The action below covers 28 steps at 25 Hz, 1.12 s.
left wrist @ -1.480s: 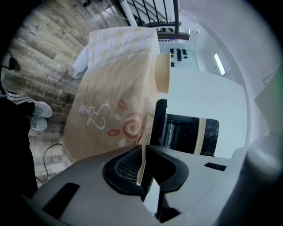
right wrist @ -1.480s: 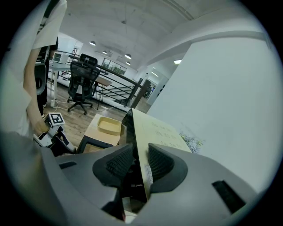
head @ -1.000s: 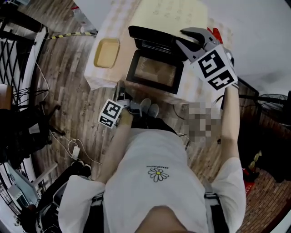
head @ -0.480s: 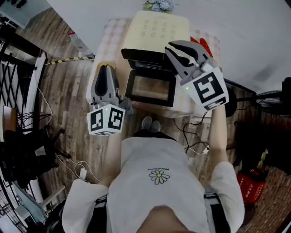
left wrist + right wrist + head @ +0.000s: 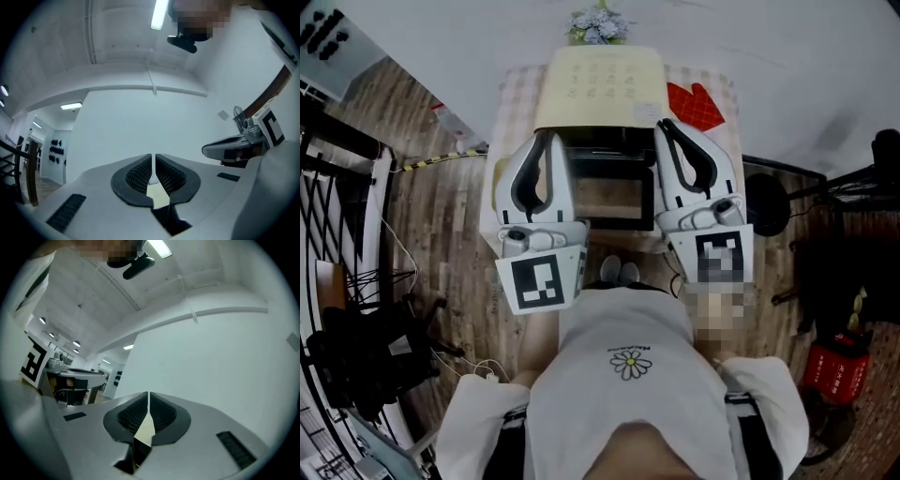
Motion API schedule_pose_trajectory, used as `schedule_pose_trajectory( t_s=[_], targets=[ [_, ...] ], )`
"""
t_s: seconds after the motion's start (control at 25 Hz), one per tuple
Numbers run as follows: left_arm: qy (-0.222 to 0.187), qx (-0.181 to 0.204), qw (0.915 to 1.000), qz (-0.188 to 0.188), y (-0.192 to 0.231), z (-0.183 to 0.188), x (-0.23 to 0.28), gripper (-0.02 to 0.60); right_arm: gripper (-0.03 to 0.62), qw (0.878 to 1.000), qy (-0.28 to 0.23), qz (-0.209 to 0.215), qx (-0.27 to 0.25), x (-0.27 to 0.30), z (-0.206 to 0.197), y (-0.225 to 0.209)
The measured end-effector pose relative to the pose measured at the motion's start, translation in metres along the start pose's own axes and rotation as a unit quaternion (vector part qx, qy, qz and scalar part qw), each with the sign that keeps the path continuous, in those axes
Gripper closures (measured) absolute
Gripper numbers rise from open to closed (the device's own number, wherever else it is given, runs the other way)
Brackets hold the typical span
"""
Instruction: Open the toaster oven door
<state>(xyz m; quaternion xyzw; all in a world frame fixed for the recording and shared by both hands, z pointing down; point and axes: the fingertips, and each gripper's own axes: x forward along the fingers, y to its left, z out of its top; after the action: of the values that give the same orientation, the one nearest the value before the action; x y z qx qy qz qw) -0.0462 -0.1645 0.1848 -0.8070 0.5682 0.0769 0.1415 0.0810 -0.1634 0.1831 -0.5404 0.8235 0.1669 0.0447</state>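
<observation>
The toaster oven [image 5: 598, 86] has a cream top and stands on a table with a checked cloth [image 5: 514, 103]. Its dark glass door [image 5: 614, 199] lies folded down toward me. My left gripper [image 5: 548, 137] is raised in front of the oven's left side and my right gripper [image 5: 664, 125] in front of its right side; neither touches it. Both gripper views point at a white wall. The left gripper [image 5: 153, 161] has just been closing and is shut with nothing between its pads. The right gripper [image 5: 148, 401] has also just been closing and is shut on nothing.
A red oven mitt [image 5: 694, 105] lies on the table right of the oven. A bunch of pale flowers [image 5: 598, 26] stands behind it. A black stand [image 5: 766, 202] is on the floor to the right, and cables [image 5: 389, 253] and dark gear to the left.
My left gripper has risen from below the table edge to beside the oven. My right gripper has come back from the oven and its wide jaws have closed. Both now stand level, side by side.
</observation>
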Motion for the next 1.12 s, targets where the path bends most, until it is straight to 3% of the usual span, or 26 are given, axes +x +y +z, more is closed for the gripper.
schedule_pose_trajectory(
  t_s=[0.2,0.4,0.8,1.12],
  targets=[
    [0.004,0.007,0.9996,-0.028,-0.013,-0.008,0.003,0.563,0.583,0.997,0.022,-0.069,0.018,-0.021,-0.021,-0.019],
    [0.014,0.011,0.9991,-0.039,-0.015,-0.022,0.004,0.565,0.583,0.994,0.043,-0.099,0.032,-0.035,-0.046,-0.021],
    [0.026,0.007,0.999,-0.036,-0.01,-0.043,0.002,0.565,0.585,0.99,0.089,-0.111,0.025,-0.05,-0.081,-0.007],
    [0.023,-0.003,0.9991,-0.035,-0.003,-0.047,0.008,0.565,0.585,0.989,0.089,-0.116,0.021,-0.045,-0.083,-0.012]
  ],
)
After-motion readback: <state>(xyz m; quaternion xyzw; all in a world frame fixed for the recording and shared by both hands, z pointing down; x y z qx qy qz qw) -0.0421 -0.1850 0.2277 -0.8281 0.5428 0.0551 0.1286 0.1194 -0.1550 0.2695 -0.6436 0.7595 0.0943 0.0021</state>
